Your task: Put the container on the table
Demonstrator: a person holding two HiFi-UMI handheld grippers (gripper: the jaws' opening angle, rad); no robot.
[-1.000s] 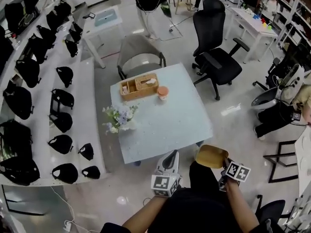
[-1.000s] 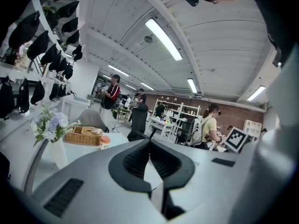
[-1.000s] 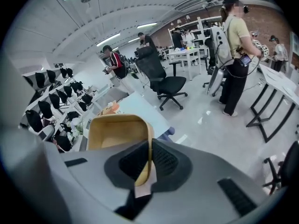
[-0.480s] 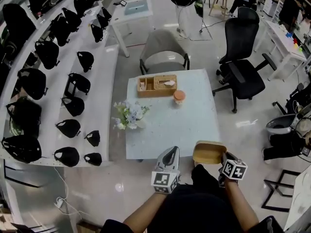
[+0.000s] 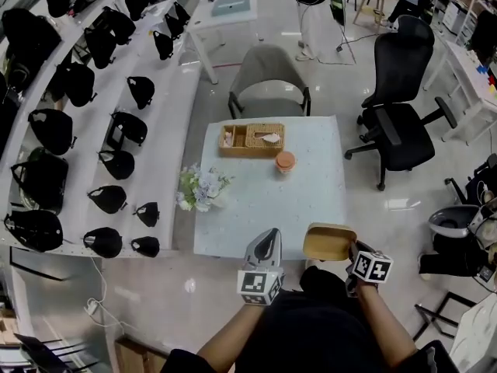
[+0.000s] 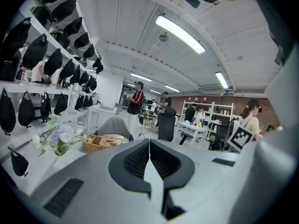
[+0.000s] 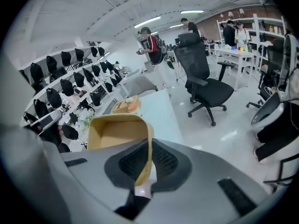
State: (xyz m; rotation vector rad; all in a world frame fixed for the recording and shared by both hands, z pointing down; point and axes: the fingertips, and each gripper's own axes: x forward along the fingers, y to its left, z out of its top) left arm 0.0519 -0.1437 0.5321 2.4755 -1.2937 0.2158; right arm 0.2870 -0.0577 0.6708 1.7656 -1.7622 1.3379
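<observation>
A tan, empty, rounded-rectangular container hangs over the near right corner of the pale square table. My right gripper is shut on the container's near wall, and in the right gripper view the wall runs between the two pads. My left gripper is at the table's near edge, left of the container. Its jaws are shut with nothing between them.
On the table stand a wicker tray at the far side, an orange-lidded cup beside it, and a flower bunch at the left edge. A grey chair stands beyond, a black office chair right, shelves of black bags left.
The view has closed in on the table. Both grippers have moved forward to its near edge, and the container now hangs over the near right corner.
</observation>
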